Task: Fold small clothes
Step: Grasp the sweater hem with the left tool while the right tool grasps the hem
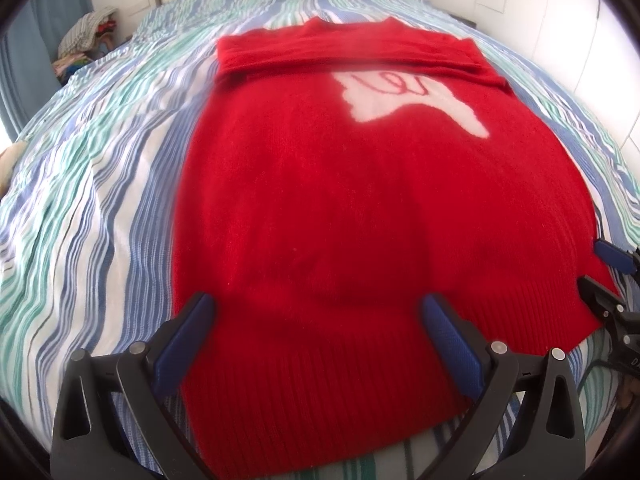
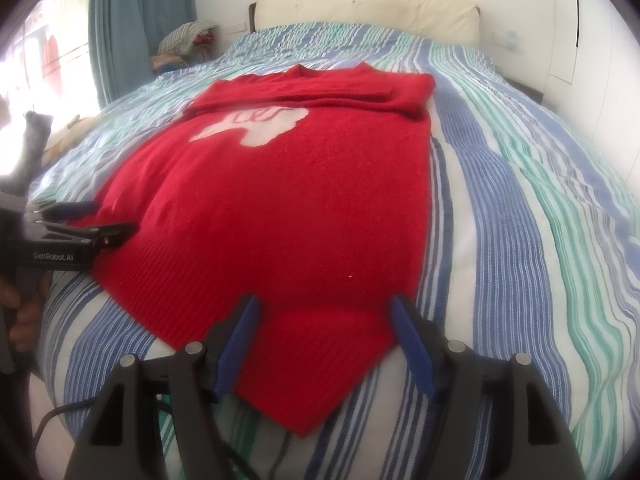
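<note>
We hold both tongs wide open and empty over the ribbed hem of the red sweater point(image 1: 360, 208), left tongs point(image 1: 316, 320) at one corner, right tongs point(image 2: 322, 316) at the other. Its long axis runs straight away from us up the bed point(image 2: 520, 208), sleeves lying folded across the far collar end.

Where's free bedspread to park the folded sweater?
Widest bare striped bedspread: right of the red sweater, running to the bed's edge. Another strip between the collar and the cream headboard, and one on the sweater's left. Crowded at the near hem: left gripper and right gripper both straddle it, open.
</note>
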Tool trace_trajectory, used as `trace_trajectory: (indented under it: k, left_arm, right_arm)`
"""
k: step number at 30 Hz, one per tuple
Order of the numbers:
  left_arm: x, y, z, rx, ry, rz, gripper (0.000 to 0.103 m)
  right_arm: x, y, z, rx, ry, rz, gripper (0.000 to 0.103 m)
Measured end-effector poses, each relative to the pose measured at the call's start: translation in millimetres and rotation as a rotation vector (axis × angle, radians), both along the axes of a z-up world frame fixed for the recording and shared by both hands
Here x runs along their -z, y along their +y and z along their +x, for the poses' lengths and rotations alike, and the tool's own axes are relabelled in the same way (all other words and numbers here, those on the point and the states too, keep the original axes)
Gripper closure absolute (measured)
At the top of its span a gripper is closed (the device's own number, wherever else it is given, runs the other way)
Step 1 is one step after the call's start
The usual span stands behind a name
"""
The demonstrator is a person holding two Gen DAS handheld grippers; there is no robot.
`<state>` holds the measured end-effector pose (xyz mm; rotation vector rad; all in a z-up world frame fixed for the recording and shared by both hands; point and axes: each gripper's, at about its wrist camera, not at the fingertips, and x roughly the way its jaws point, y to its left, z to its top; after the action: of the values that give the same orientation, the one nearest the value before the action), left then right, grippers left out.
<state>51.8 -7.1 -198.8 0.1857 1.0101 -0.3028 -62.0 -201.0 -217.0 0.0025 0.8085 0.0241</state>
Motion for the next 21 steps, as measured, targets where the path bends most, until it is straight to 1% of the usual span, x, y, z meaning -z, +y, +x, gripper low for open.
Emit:
trace_trajectory:
  k: [1, 2, 3, 4, 5, 6, 7, 8, 10, 12, 13, 14, 15, 16, 18, 19, 21]
  left_arm:
    - [-3, 0, -1, 0.015, 0.032, 0.036, 0.001]
    - [-8, 1, -4, 0.035, 0.066, 0.083, 0.001]
    - [-13, 2, -9, 0.058, 0.094, 0.131, 0.001]
    - [-20, 6, -15, 0.083, 0.108, 0.161, 0.001]
    - [-30, 13, -22, 0.104, 0.102, 0.175, 0.001]
    - [-40, 22, -29, 0.113, 0.080, 0.182, 0.002]
    - [-50, 33, -34, 0.110, 0.059, 0.177, 0.002]
    - [-59, 46, -35, 0.095, 0.053, 0.157, 0.002]
    - [-67, 72, -30, 0.040, 0.087, 0.074, 0.002]
    - [-63, 90, -19, -0.013, 0.143, -0.019, 0.002]
    - [-57, 93, -14, -0.030, 0.171, -0.045, 0.003]
    - [-52, 93, -11, -0.037, 0.192, -0.062, 0.008]
    - [-47, 91, -8, -0.030, 0.209, -0.093, 0.016]
    - [-42, 87, -7, -0.019, 0.235, -0.134, 0.018]
    - [-30, 81, -5, -0.021, 0.308, -0.211, 0.020]
    - [-25, 79, -3, -0.037, 0.329, -0.218, 0.022]
    - [-22, 76, -6, -0.046, 0.317, -0.197, 0.027]
  right_arm:
    - [-1, 1, 1, -0.003, 0.017, -0.002, 0.033]
    - [-4, 1, 2, -0.010, 0.045, -0.012, 0.026]
    - [-6, 1, 3, -0.004, 0.097, -0.038, 0.006]
    - [-5, -2, 4, 0.006, 0.176, -0.054, 0.000]
    - [-5, -8, 3, 0.009, 0.254, -0.044, 0.001]
    - [-8, -15, -1, 0.004, 0.307, -0.007, 0.002]
    - [-15, -23, -8, 0.006, 0.328, 0.021, 0.005]
    - [-24, -30, -17, 0.010, 0.324, 0.041, 0.010]
    - [-44, -42, -36, 0.011, 0.290, 0.081, 0.010]
    - [-62, -51, -50, 0.007, 0.238, 0.149, 0.012]
    - [-67, -53, -53, -0.001, 0.224, 0.197, 0.013]
    - [-69, -55, -53, -0.009, 0.217, 0.248, 0.017]
    - [-67, -54, -51, -0.024, 0.215, 0.299, 0.020]
    - [-63, -52, -47, -0.038, 0.218, 0.337, 0.022]
    - [-48, -46, -38, -0.046, 0.246, 0.371, 0.036]
    - [-41, -46, -33, -0.044, 0.260, 0.400, 0.038]
    - [-28, -48, -28, -0.019, 0.269, 0.474, 0.039]
